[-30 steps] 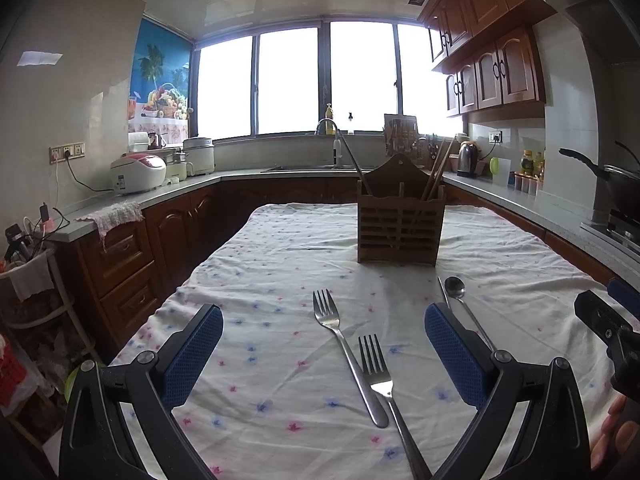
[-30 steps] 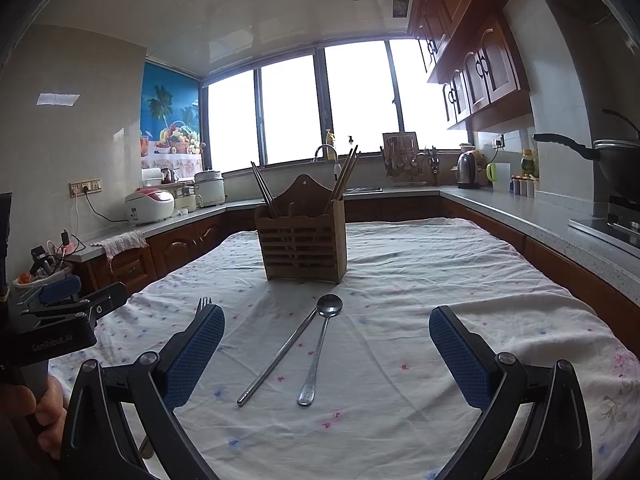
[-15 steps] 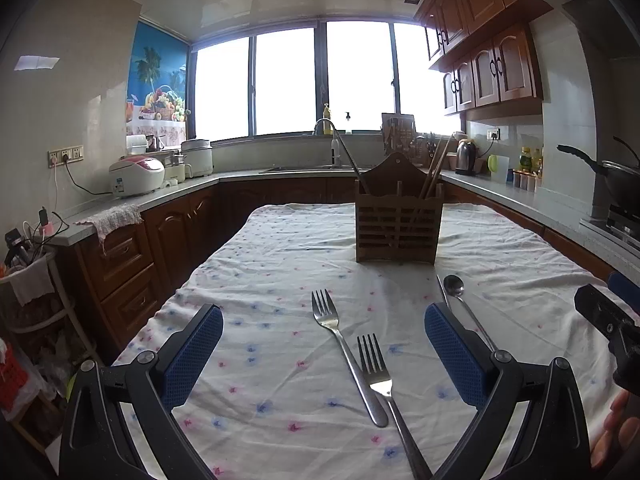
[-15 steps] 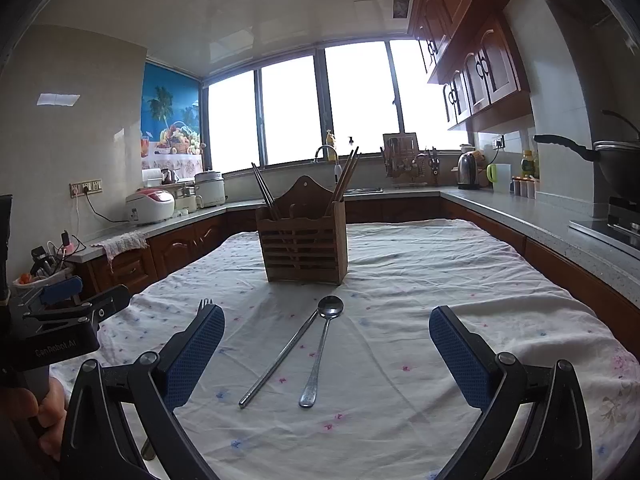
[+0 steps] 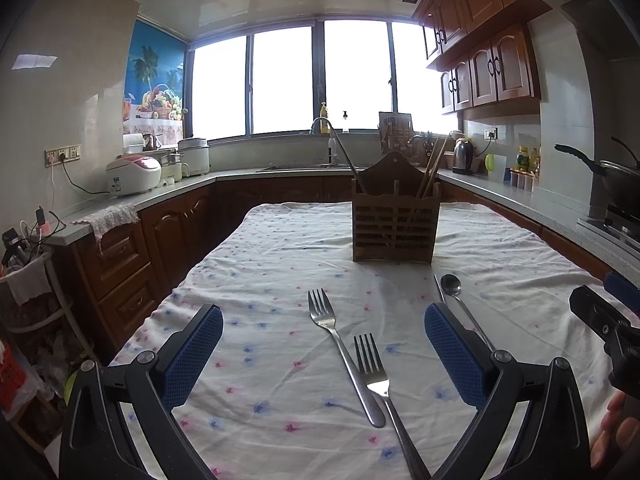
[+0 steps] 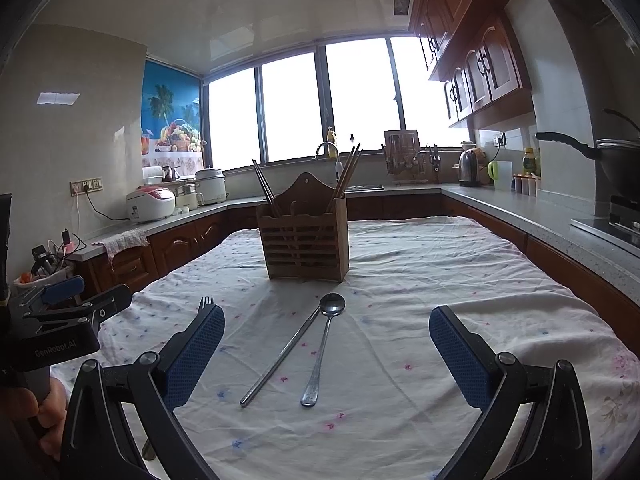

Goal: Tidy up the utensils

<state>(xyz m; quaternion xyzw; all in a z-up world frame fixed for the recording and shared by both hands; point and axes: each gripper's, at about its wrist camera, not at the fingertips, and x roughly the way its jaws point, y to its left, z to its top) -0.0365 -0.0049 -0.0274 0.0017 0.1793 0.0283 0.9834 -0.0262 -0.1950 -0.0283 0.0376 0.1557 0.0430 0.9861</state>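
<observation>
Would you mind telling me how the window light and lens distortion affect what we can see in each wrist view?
Left wrist view: the windows are blown out white, the wooden holder is backlit and dark, yet the two forks stay sharp. Right wrist view: the same glare, the spoon glints, and the fisheye bends the counters and darkens the corners.

Home kitchen: wooden cabinets point(image 5: 486, 70), sink faucet point(image 5: 322, 126), rice cooker point(image 5: 133, 175).

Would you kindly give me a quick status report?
Left gripper open, empty. Right gripper open, empty. Two forks, spoon, chopstick loose on cloth; holder unobstructed.
</observation>
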